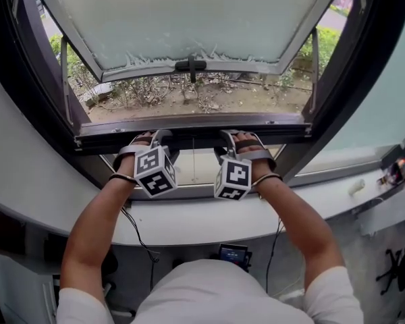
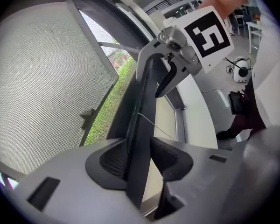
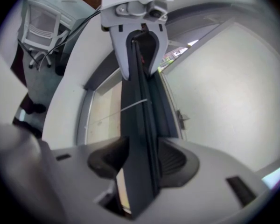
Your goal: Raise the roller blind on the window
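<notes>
The dark flat bottom rail of the roller blind [image 1: 196,129] lies crosswise low in the window opening and passes between the fingers of both grippers. The left gripper [image 1: 155,139] and right gripper [image 1: 233,139] each clamp it, pads pressed on its two faces. They sit near each other about its middle, probably so it lifts level. Under the fingers is a pale beige strip [image 1: 196,167], then the curved white sill [image 1: 189,225]. Beyond the fingertips the frosted grey-framed sash [image 1: 189,19] is swung outward.
</notes>
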### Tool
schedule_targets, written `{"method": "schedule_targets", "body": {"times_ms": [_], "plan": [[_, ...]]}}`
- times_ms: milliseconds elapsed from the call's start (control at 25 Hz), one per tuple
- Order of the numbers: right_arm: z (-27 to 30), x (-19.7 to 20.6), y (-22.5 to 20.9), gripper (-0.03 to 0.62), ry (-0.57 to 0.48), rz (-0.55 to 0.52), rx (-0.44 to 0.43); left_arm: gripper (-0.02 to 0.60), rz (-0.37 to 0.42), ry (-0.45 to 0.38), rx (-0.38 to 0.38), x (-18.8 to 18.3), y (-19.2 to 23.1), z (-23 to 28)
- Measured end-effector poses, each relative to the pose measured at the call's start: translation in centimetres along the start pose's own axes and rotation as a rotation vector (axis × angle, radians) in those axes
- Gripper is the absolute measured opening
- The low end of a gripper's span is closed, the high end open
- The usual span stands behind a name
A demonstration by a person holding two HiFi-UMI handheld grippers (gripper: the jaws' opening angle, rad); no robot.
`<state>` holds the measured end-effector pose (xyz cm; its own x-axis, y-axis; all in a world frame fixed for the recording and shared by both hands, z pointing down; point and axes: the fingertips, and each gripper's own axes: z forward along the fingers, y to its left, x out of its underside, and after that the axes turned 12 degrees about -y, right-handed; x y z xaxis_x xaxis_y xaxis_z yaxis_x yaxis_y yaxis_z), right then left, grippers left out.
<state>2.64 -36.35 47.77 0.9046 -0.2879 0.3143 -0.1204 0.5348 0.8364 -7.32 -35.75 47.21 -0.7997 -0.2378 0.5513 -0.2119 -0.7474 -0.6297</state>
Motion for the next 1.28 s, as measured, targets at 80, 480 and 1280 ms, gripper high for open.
{"method": "schedule_targets", "body": {"times_ms": [80,480,1280], "plan": [[-0.1,-0.1,-0.3,0.194,-0.006,0.008,0.009,0.156,0.005,-0.003,-0.007,-0.2,0.2,-0.1],[-1.1,-0.8,-2.0,0.193,-0.039,-0.025,0.076,0.156,0.001,-0.043,-0.043,-1.3,1.4,-1.3],[-4.3,-3.4,-9.2,0.193,-0.057,-0.101,0.2,0.153,-0.05,-0.178,-0.192,-5.8,7.3,-5.8]]}}
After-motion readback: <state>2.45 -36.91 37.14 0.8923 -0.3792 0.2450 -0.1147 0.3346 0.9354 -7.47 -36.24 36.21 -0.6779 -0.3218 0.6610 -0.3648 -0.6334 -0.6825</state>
